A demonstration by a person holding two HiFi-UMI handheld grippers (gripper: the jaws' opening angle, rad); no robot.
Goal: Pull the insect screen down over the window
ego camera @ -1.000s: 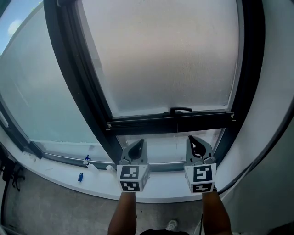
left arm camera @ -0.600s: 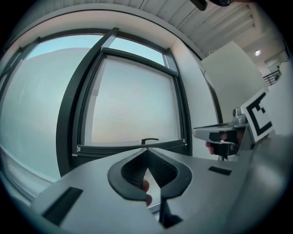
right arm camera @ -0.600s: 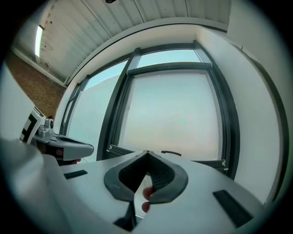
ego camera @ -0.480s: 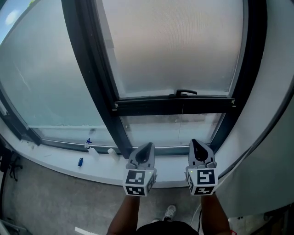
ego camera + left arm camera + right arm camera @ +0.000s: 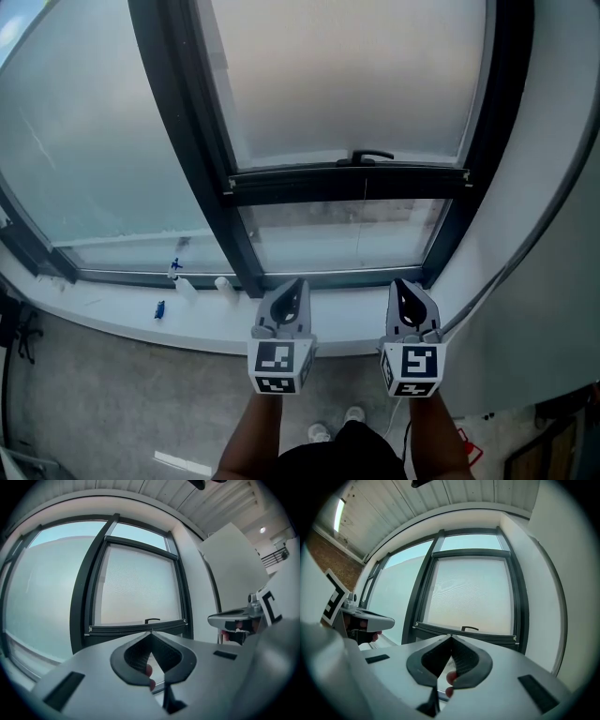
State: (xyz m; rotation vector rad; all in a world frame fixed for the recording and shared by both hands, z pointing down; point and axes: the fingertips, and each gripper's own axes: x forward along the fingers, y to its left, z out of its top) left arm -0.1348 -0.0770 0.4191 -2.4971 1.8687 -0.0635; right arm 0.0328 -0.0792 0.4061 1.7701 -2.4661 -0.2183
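The dark-framed window (image 5: 173, 141) has the insect screen (image 5: 347, 84) over most of its right pane. The screen's bottom bar (image 5: 281, 187) hangs above the sill (image 5: 94, 311). The left claw (image 5: 292, 289) and right claw (image 5: 403, 289) are pinched closed and empty, clear of the screen.

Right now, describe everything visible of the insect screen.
The insect screen is a pale, hazy mesh sheet covering most of the right-hand opening inside the dark frame. Its lower edge is a dark bottom bar with a small black handle at mid-width. The bar stops short of the sill, leaving a strip of uncovered glass below. Nothing touches it: the left gripper and right gripper, both shut, sit lower down, apart from it.
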